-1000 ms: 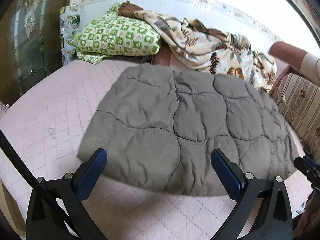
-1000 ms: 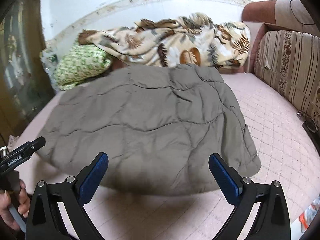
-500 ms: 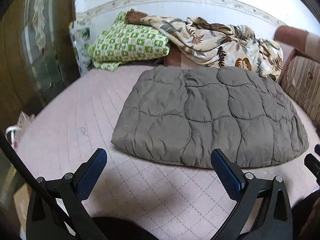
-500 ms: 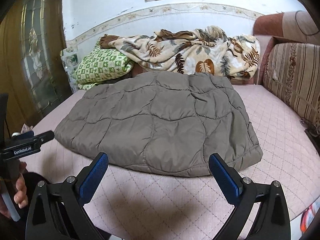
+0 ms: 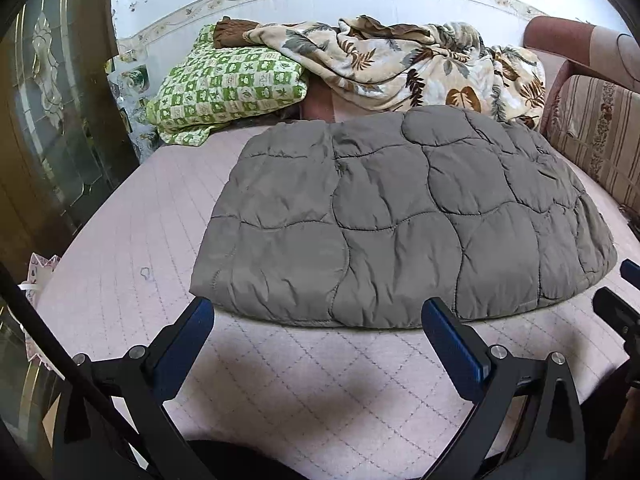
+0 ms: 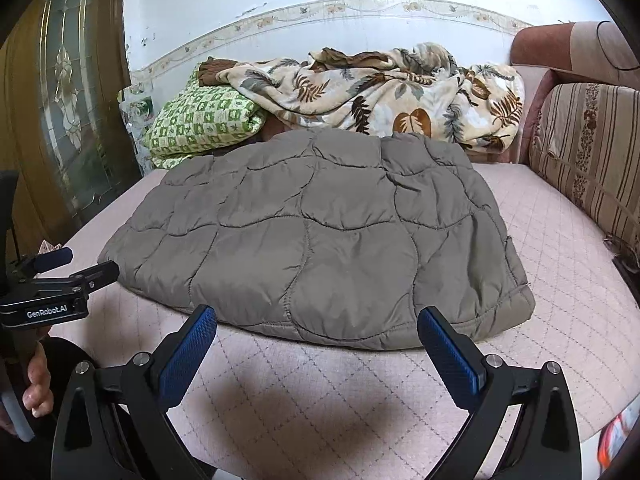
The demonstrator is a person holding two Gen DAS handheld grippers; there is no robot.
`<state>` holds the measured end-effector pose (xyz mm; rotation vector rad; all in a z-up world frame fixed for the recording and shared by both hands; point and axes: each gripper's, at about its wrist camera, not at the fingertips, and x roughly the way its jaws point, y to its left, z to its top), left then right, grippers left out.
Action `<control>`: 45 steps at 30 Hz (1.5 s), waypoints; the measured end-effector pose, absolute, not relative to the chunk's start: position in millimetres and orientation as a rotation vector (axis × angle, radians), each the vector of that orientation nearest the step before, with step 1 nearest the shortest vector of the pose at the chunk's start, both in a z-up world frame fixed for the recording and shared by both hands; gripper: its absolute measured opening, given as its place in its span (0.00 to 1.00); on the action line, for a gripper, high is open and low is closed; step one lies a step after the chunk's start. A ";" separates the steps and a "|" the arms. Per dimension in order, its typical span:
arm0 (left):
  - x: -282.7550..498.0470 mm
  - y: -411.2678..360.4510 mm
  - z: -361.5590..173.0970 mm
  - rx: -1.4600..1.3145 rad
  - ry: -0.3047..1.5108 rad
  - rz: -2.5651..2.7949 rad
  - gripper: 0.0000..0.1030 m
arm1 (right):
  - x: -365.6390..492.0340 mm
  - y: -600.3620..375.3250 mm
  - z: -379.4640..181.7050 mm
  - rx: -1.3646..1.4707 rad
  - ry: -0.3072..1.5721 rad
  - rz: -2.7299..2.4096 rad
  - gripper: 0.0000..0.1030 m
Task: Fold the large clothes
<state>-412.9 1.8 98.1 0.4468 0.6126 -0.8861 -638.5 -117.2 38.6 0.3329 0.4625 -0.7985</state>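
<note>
Left claw (image 5: pixel 318 322) – spread wide, blue pads (image 5: pixel 452 338) apart, holding nothing, hovering over the bed's (image 5: pixel 304 392) near edge w/o touching the fabric. Right claw (image 6: pixel 316 330) same: fully spread, empty, tips just short of the garment's near hem. Grey quilted jacket (image 6: pixel 320 240) lies folded flat, approx. mid-bed, long axis running left-right across the mattress – parallel to the near edge. Its thicker stacked end sits toward the bed's right side by the striped sofa cushion (image 6: pixel 584 152). At the bed's far edge: green checked pillow (image 5: pixel 228 84) in the left corner, leaf-print blanket (image 5: pixel 404 64) beside it. A hand (image 6: pixel 36 384) grips the left tool's handle.
</note>
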 end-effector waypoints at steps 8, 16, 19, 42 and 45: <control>-416.2 7.3 105.6 0.448 0.568 -0.846 1.00 | -635.6 -108.9 40.7 0.295 0.450 -0.802 1.00; -428.0 17.4 118.3 0.417 0.488 -0.863 1.00 | -639.9 -76.6 59.7 0.148 0.338 -0.823 1.00; -427.5 15.8 116.5 0.425 0.491 -0.858 1.00 | -633.6 -76.5 57.1 0.143 0.365 -0.806 1.00; -423.5 12.2 107.6 0.447 0.518 -0.840 1.00 | -633.8 -86.7 50.2 0.208 0.398 -0.807 1.00; -423.3 12.1 107.4 0.449 0.519 -0.841 1.00 | -633.7 -86.8 49.7 0.208 0.401 -0.807 1.00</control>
